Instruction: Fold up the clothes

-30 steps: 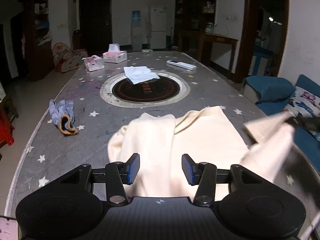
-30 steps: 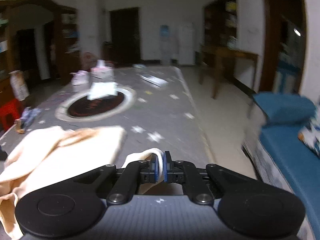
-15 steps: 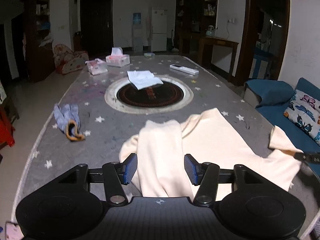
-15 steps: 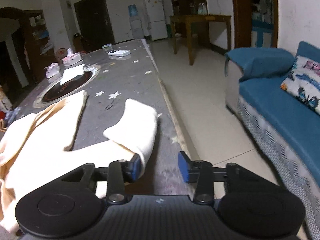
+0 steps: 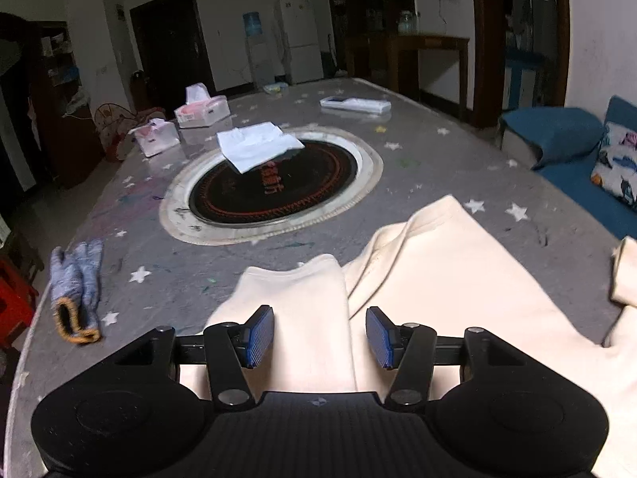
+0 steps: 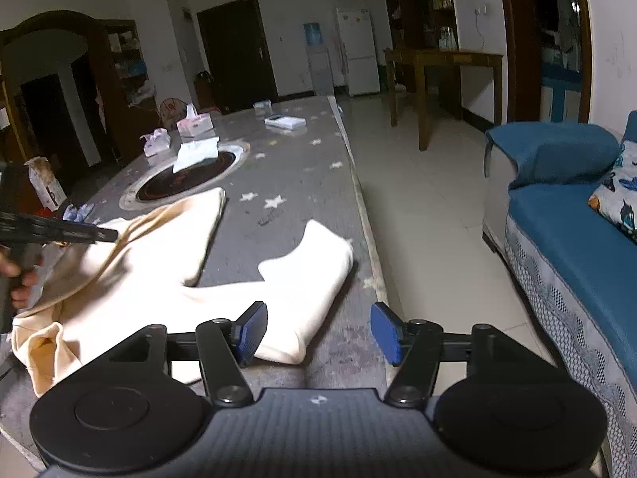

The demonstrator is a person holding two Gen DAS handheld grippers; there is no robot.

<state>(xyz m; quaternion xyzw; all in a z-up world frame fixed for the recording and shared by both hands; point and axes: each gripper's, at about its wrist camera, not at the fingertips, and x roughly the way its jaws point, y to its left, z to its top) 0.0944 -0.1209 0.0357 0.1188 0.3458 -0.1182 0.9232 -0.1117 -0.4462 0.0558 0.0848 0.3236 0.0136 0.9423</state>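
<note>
A cream long-sleeved top [image 5: 430,279] lies spread on the grey star-patterned table [image 5: 159,255]. One sleeve is folded over its left side [image 5: 302,310]. My left gripper [image 5: 319,336] is open just above that folded sleeve and holds nothing. In the right wrist view the top [image 6: 151,263] has its other sleeve [image 6: 314,263] laid out toward the table's right edge. My right gripper [image 6: 318,330] is open over the sleeve's near end, empty. The left gripper [image 6: 59,233] shows at the left there.
A round black hotplate [image 5: 274,187] with a folded white cloth [image 5: 258,145] sits mid-table. A blue-grey glove [image 5: 75,283] lies at the left. Tissue boxes [image 5: 203,109] and a remote [image 5: 354,104] are at the far end. A blue sofa [image 6: 577,215] stands right of the table edge [image 6: 368,231].
My right gripper was shut on the sleeve a second ago; it has opened and the sleeve now lies flat near the table's right edge. My left gripper has shifted slightly over the folded sleeve.
</note>
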